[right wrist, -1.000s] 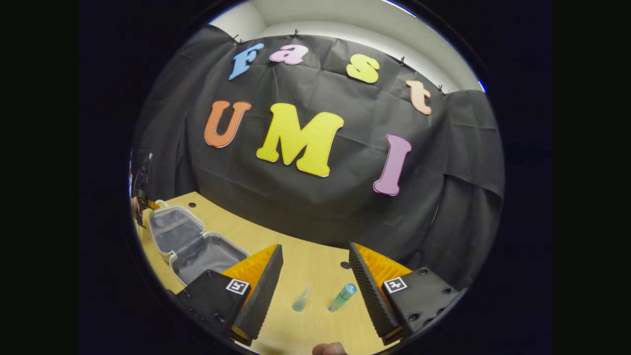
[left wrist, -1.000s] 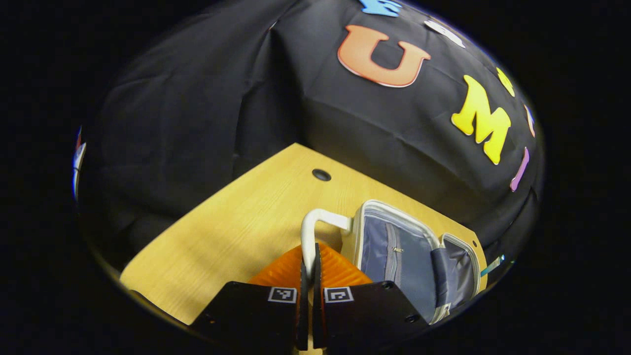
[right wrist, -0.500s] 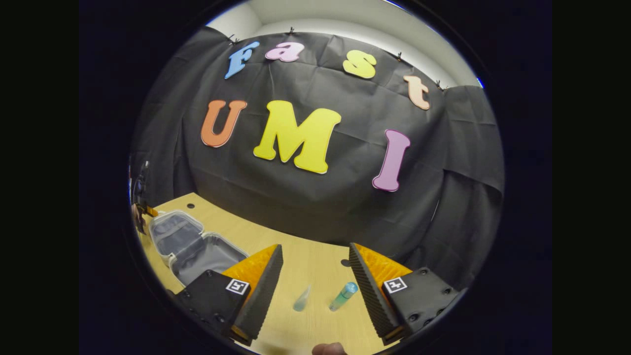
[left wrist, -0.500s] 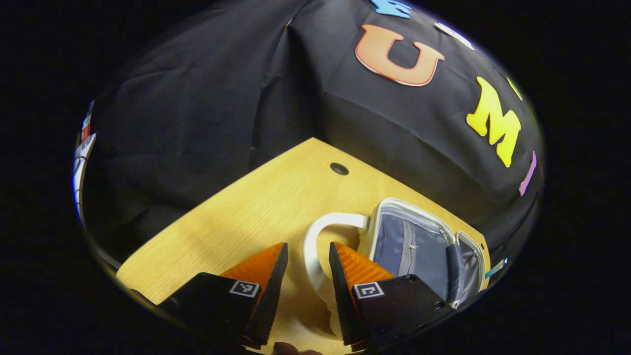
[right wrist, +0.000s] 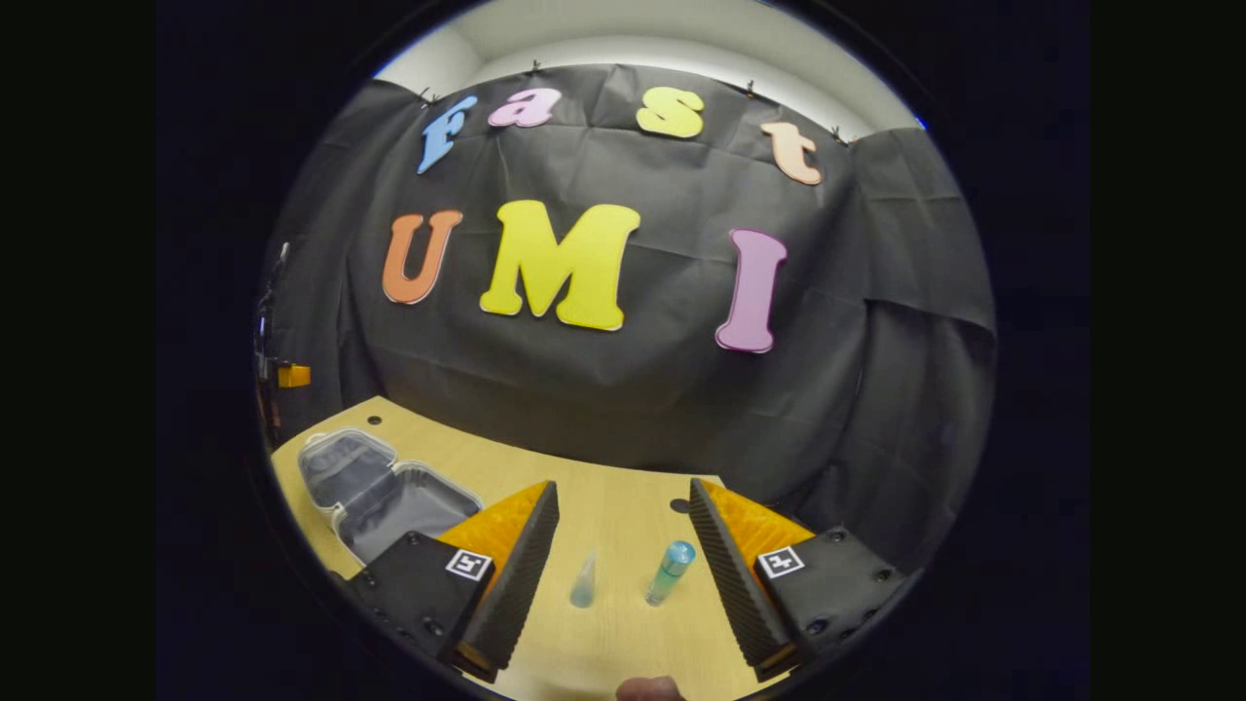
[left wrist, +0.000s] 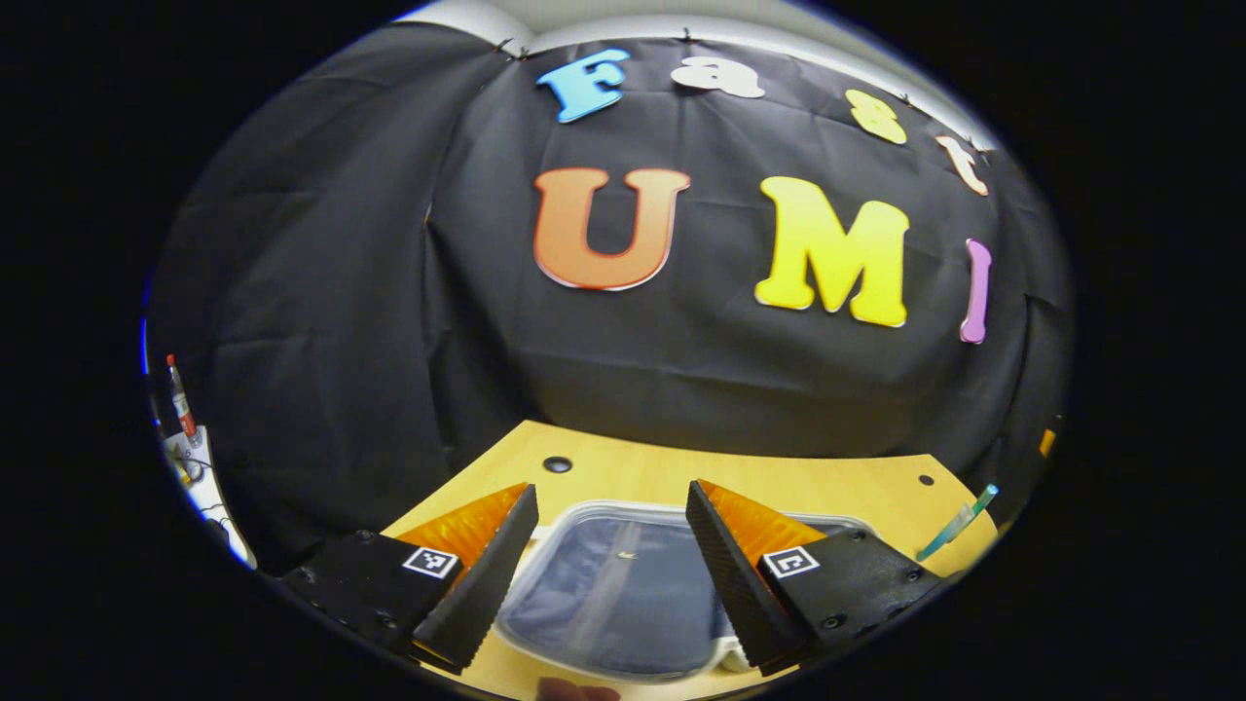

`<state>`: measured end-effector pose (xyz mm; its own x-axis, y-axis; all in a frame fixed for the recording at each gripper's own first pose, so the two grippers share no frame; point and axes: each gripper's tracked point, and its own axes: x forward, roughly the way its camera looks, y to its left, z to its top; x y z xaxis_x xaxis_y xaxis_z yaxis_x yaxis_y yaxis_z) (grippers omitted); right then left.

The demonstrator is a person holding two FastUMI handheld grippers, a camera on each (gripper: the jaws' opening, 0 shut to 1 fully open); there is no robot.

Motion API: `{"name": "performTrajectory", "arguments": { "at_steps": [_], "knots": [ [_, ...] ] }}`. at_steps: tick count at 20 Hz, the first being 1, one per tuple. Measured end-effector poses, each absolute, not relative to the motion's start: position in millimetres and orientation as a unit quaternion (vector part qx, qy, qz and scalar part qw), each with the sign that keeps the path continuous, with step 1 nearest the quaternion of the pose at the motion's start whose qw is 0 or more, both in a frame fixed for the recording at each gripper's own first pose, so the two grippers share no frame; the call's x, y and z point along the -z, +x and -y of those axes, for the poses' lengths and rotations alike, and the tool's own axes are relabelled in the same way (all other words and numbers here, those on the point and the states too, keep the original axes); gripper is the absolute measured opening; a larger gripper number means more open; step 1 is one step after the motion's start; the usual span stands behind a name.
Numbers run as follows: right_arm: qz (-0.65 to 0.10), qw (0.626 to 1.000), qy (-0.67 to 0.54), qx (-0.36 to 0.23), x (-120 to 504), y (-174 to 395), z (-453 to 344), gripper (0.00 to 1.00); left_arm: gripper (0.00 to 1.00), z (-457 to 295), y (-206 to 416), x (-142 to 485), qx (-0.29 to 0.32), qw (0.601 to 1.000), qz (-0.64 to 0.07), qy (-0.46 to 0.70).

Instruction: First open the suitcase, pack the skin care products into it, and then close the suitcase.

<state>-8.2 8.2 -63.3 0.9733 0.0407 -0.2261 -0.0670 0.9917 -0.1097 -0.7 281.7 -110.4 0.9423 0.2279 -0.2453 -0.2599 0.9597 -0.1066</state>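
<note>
In the right gripper view the open suitcase (right wrist: 384, 492) lies at 9 o'clock on the table (right wrist: 623, 506). Ahead, at 12, between the right gripper's (right wrist: 623, 574) spread fingers, lie a clear tube (right wrist: 583, 581) and a teal bottle (right wrist: 669, 572), both probably light and slick; grip mid-body. The left gripper (left wrist: 611, 574) hovers released over the suitcase.

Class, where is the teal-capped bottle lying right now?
In the right gripper view, the teal-capped bottle lies on the table, beside the clear tube.

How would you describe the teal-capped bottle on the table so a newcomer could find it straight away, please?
Start at the wooden table and look right of the open suitcase. Two small items lie there side by side; the bottle is the right one, green-tinted with a round teal cap, unlike the clear pointed tube.
</note>
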Motion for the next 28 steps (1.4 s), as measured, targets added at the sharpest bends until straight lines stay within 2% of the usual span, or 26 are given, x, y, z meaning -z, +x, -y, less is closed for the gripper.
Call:
{"name": "performTrajectory", "arguments": {
  "at_steps": [3, 12, 18, 23, 28],
  "knots": [
    [-0.116, 0.992, -0.05, -0.028, 78, -5, 16, 0.8, 0.98, -216, -4, 104, -0.114, 0.984, -0.114, -0.081],
    [-0.164, 0.985, -0.048, -0.041, 127, -12, 81, 0.81, 0.98, -11, 4, 123, 0.002, 0.989, -0.128, -0.072],
    [-0.195, 0.98, -0.042, -0.018, 155, -8, 136, 0.8, 0.98, 115, 4, 168, 0.095, 0.976, -0.185, -0.067],
    [-0.223, 0.973, -0.056, -0.022, 181, -14, 161, 0.8, 0.98, 175, 31, 228, 0.128, 0.968, -0.211, -0.045],
    [-0.259, 0.963, -0.065, -0.017, 214, -24, 189, 0.8, 0.99, 192, 58, 305, 0.118, 0.956, -0.265, -0.036]
  ]
}}
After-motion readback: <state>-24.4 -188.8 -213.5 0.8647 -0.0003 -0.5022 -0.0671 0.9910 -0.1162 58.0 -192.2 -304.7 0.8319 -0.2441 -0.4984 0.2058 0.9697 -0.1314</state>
